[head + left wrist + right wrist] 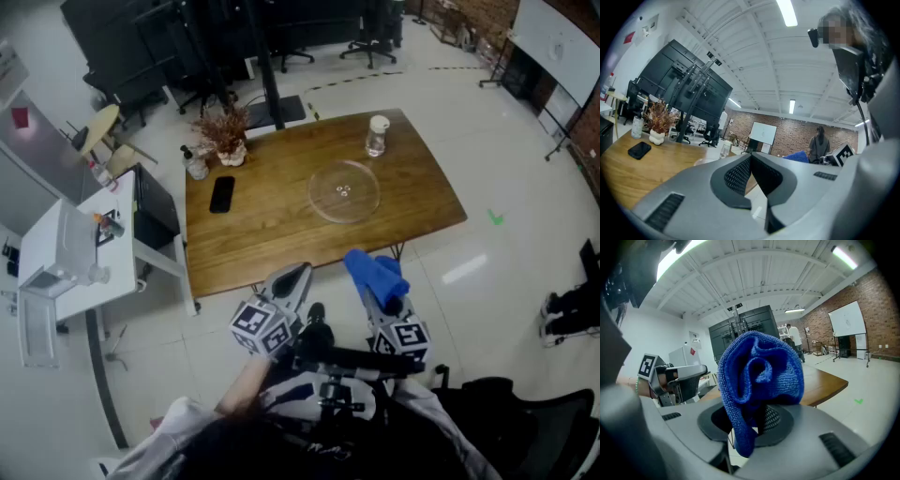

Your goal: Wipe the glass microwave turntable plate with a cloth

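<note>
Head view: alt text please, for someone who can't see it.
Seen from above, the right gripper holds a blue cloth and the left gripper is shut and empty, both short of a wooden table. On it lie a glass plate, a bottle, a phone and a dried plant.

So the blue cloth [759, 376] totally swallows the right claw [757, 420] tips, and the glass plate [705, 161] on the bench [628, 173] sits mostly blocked behind the left claw [750, 160].
</note>
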`<state>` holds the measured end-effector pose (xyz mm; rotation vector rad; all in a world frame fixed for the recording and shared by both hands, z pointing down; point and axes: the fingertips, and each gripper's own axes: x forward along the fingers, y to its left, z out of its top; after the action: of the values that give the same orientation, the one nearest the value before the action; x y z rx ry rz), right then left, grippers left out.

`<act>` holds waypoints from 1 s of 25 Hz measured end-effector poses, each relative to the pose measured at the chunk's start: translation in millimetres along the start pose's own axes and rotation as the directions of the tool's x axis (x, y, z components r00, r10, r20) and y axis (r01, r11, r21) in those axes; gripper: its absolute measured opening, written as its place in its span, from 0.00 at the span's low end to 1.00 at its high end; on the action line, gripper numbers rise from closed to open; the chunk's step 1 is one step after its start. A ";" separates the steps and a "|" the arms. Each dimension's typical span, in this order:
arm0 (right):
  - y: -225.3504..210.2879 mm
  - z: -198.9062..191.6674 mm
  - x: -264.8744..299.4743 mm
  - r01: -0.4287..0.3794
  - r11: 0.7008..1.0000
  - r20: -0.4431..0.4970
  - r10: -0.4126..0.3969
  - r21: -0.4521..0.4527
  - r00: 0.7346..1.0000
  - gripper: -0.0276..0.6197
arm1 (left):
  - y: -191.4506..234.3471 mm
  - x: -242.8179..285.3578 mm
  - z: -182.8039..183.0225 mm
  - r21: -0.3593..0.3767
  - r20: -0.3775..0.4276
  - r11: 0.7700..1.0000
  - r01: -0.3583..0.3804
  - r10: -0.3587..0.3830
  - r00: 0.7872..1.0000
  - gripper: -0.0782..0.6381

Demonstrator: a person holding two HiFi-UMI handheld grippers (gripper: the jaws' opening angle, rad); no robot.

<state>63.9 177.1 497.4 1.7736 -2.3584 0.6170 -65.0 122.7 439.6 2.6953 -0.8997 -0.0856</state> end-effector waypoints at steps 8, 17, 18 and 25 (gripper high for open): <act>-54.8 51.6 77.8 0.101 0.994 0.014 -0.101 0.029 0.995 0.17 | 87.1 52.8 38.1 0.044 -0.018 0.999 -0.010 0.011 1.000 0.10; -92.3 70.2 120.2 0.209 0.976 -0.015 -0.209 0.052 0.978 0.17 | 150.8 130.2 32.9 0.030 -0.087 0.999 0.042 -0.040 0.995 0.10; -94.5 67.6 117.7 0.225 0.973 -0.029 -0.224 0.057 0.974 0.17 | 149.6 137.0 29.8 0.018 -0.099 0.998 0.057 -0.055 0.994 0.10; -113.7 71.0 135.9 0.223 0.972 -0.086 -0.216 0.072 0.973 0.17 | 152.9 158.7 13.5 -0.028 -0.156 0.998 0.056 -0.060 0.986 0.10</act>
<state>140.0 2.2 506.8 1.9710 -2.0760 0.7430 -28.1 -91.6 478.1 2.6632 -0.7687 0.1019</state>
